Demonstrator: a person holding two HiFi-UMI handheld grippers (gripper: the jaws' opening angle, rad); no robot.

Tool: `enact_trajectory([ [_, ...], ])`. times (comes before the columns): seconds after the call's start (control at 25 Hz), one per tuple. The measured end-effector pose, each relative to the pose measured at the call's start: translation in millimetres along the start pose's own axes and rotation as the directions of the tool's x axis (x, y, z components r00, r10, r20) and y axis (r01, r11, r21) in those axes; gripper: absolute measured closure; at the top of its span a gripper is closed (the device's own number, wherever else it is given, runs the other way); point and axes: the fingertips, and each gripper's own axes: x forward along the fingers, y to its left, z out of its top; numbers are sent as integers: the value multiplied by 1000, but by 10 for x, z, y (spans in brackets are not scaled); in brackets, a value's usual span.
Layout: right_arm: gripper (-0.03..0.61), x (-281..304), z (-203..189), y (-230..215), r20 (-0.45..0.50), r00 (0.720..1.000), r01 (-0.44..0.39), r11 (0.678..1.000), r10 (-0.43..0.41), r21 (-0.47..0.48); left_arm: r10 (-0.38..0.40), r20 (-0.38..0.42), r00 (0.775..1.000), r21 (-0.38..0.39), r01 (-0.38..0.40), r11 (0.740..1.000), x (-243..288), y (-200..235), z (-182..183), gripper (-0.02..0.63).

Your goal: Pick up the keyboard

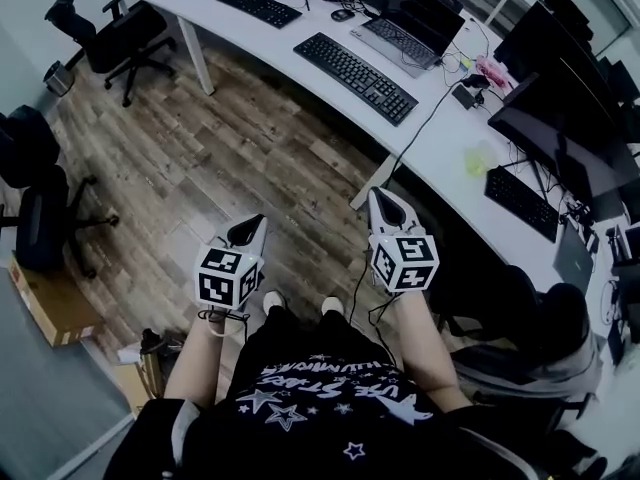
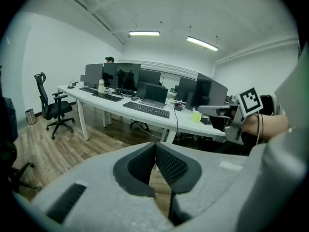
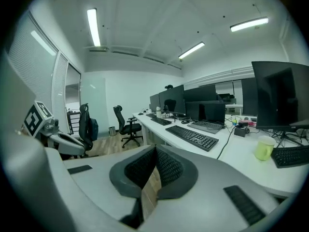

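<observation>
Left gripper (image 1: 249,231): clenched, with the dark ribbed pads pressed together and nothing caught between them. It is seen at the lower centre-left of the head view, over the floor.
Right gripper (image 1: 386,204): likewise clenched and empty, pad against pad. It is seen at the lower centre-right of the head view, close to the desk's edge.
Keyboard (image 1: 355,76): black and laid flat on the desk, in the upper middle of the head view. It lies just in front of the laptop, untouched and well apart from both grippers.
Desk (image 1: 262,46): white and curved, running from the top left of the head view down to the right edge.
Laptop (image 1: 408,30): open, set just behind the keyboard.
Second keyboard (image 1: 258,6): black, placed farther along the desk toward the top of the frame.
Cup (image 1: 478,159): pale green, set on the desk to the right of the keyboard, near a third keyboard (image 1: 521,201).
Office chair (image 1: 112,38): black, at the upper left, beside the end of the desk.
Floor (image 1: 200,168): wood planks, filling the left middle of the frame.
Cardboard box (image 1: 45,305): placed at the left edge, on the floor.
</observation>
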Motion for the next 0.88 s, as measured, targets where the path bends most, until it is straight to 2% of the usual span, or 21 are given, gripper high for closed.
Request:
enact_trajectory([
  [0.16, 574, 64, 149, 213, 79, 997, -5, 998, 1, 58, -12, 79, 997, 59, 7, 998, -192, 219, 157, 591],
  [0.32, 569, 126, 235, 390, 107, 994, 24, 997, -31, 67, 6, 156, 988, 120, -25, 992, -382, 454, 256, 573],
  [0.36, 524, 144, 254, 438, 112, 993, 21, 998, -28, 67, 3, 166, 986, 135, -26, 991, -410, 501, 274, 508],
  [0.4, 465, 163, 272, 481, 116, 993, 18, 997, -26, 69, -1, 174, 985, 149, -25, 989, -434, 546, 295, 400],
  [0.44, 442, 179, 287, 517, 119, 993, 19, 997, -27, 70, -2, 182, 983, 160, -28, 987, -458, 592, 322, 362],
  [0.48, 421, 191, 291, 546, 118, 993, 22, 997, -30, 69, 1, 193, 981, 168, -34, 985, -486, 640, 352, 349],
  [0.72, 198, 285, 168, 551, 72, 994, 75, 993, -81, 92, 13, 247, 969, 153, -52, 987, -551, 876, 409, 243],
  [0.88, 144, 347, 105, 468, 32, 995, 95, 992, -98, 89, 3, 222, 975, 142, -35, 989, -444, 892, 339, 208],
])
